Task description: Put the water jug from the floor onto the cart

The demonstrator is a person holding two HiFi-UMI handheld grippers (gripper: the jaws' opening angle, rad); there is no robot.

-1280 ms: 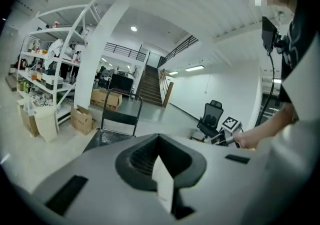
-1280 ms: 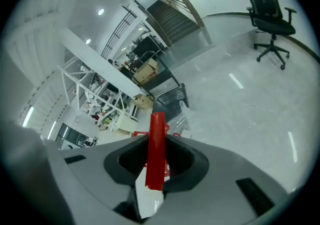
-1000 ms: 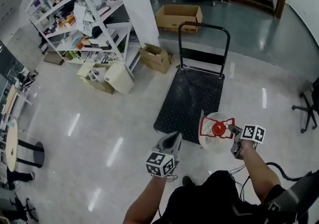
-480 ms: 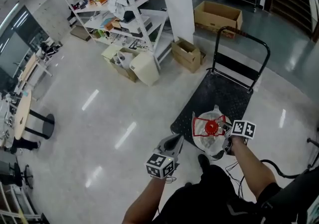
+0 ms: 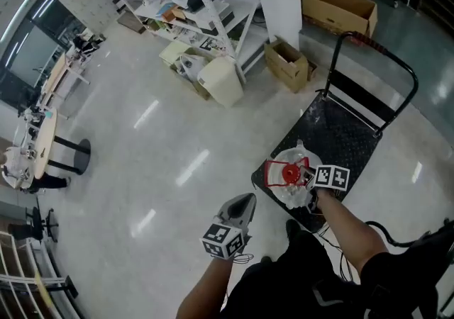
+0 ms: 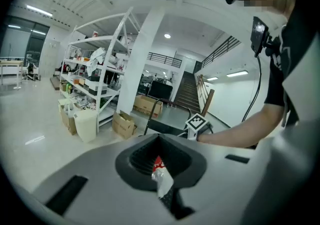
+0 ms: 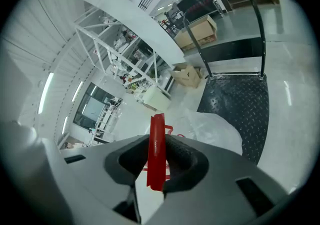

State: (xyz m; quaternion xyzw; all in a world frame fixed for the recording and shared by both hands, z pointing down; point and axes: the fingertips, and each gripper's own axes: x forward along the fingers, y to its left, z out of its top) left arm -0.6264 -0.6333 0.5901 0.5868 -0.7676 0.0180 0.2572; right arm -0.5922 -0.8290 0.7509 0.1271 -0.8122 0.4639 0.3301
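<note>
right gripper (image 7: 159, 161) is clamped on the red handle (image 7: 157, 144), so the clear water jug (image 5: 292, 193) hangs below it over the near edge of the cart (image 5: 351, 130) deck. Can't tell if it's touching down. left gripper (image 6: 160, 166) is closed on only a red-and-white scrap (image 6: 162, 180) and held off to the side, probably spare for steadying.
</note>
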